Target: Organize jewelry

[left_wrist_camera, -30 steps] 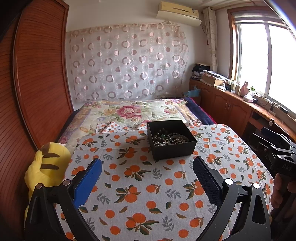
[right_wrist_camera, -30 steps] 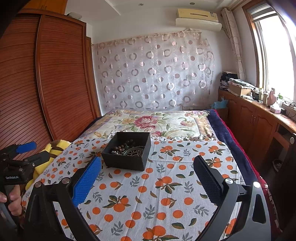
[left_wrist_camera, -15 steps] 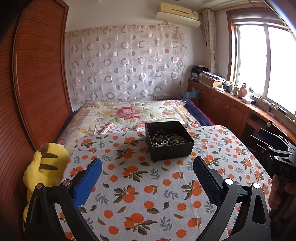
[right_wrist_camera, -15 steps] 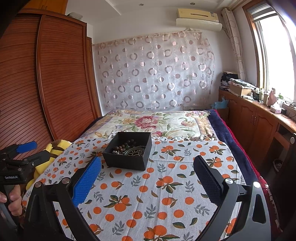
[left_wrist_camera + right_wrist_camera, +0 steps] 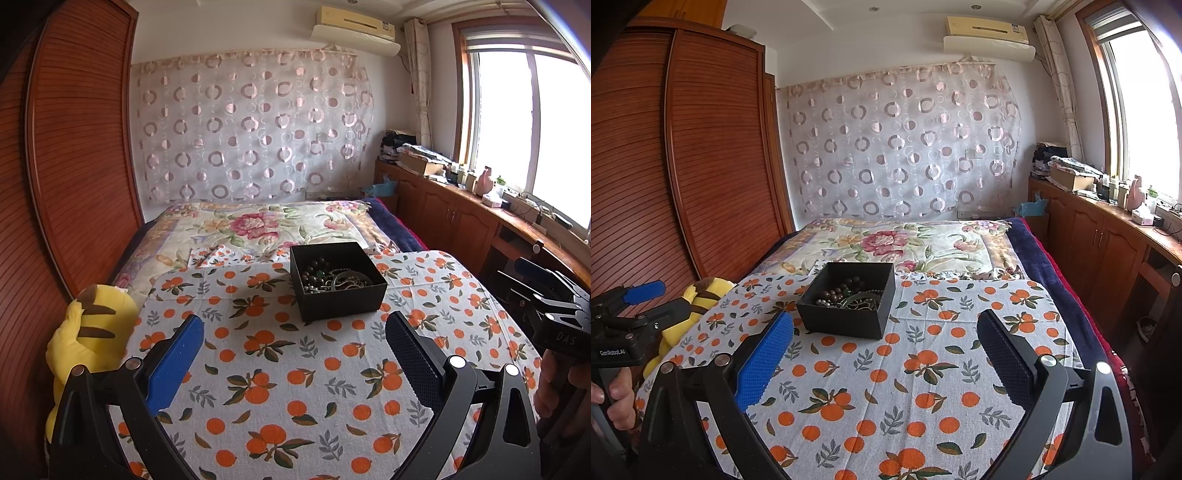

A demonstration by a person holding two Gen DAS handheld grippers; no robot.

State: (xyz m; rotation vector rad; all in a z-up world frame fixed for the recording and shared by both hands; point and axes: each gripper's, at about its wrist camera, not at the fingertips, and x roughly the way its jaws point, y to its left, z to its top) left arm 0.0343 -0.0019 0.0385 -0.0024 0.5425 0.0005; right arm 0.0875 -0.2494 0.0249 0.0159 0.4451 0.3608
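A black open box [image 5: 338, 282] sits on the orange-print cloth [image 5: 280, 369] on the bed; it also shows in the right wrist view [image 5: 847, 304]. Inside lies a tangle of jewelry [image 5: 334, 278]: dark bead strands and silvery chains, also seen in the right wrist view [image 5: 849, 295]. My left gripper [image 5: 293, 350] is open and empty, held above the cloth short of the box. My right gripper [image 5: 884, 350] is open and empty, also short of the box, which lies ahead to its left.
A yellow plush toy [image 5: 86, 332] lies at the cloth's left edge by the wooden wardrobe [image 5: 66, 166]. A floral quilt [image 5: 258, 225] covers the bed beyond the box. Wooden cabinets [image 5: 1108, 243] run along the right under the window.
Both grippers have shifted slightly; the box sits a little further left and higher in the left wrist view. Both stay open and empty.
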